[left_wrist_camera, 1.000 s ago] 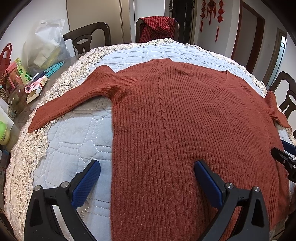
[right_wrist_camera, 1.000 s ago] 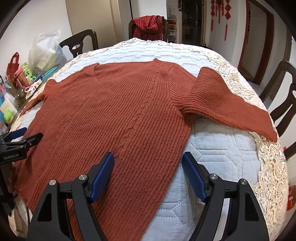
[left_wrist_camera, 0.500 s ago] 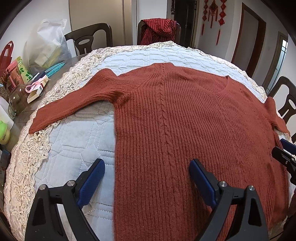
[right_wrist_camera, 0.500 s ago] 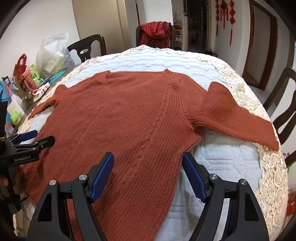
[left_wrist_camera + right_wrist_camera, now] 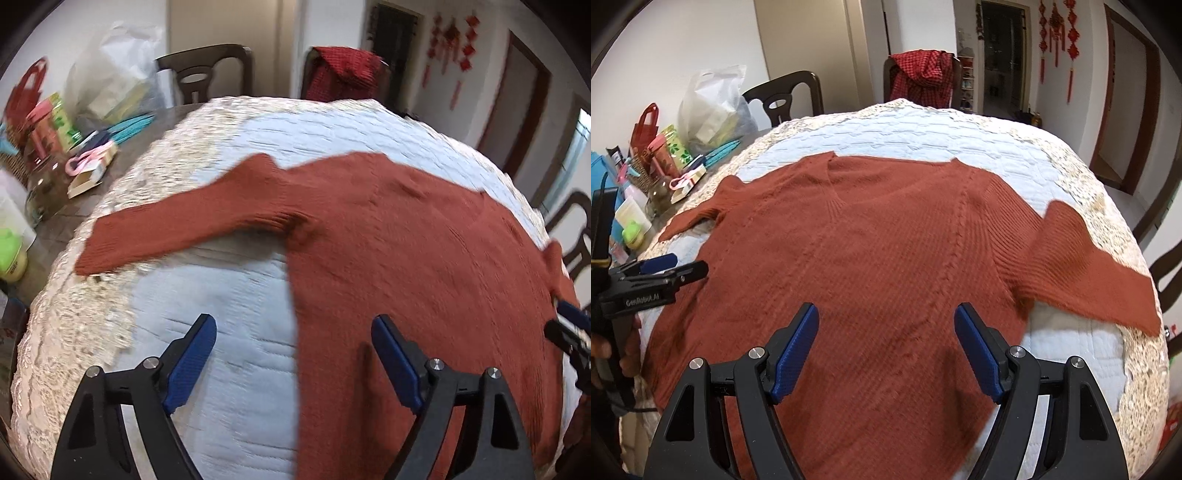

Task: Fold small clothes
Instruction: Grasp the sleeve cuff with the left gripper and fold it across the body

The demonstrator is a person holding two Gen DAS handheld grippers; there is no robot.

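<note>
The sweater point(image 5: 886, 258) is a rust-red knit, matt and slightly fuzzy, with fine vertical ribbing and a cable twist down the front. Under it the quilt point(image 5: 979, 147) is pale blue cloth, matt, stitched into puffed shapes — its border is cream lace point(image 5: 1123, 236), open and rough-looking. The left gripper point(image 5: 293, 354) and right gripper point(image 5: 886, 343) have matt black plastic frames with small shiny metal screw heads; their pads point(image 5: 796, 350) are blue with a fine grid texture. Beyond the far left edge of the surface stands a translucent, crinkled plastic bag point(image 5: 713, 107). The chair point(image 5: 786, 96) is dark wood with a soft gloss — another carries a red checked cloth point(image 5: 923, 77).
</note>
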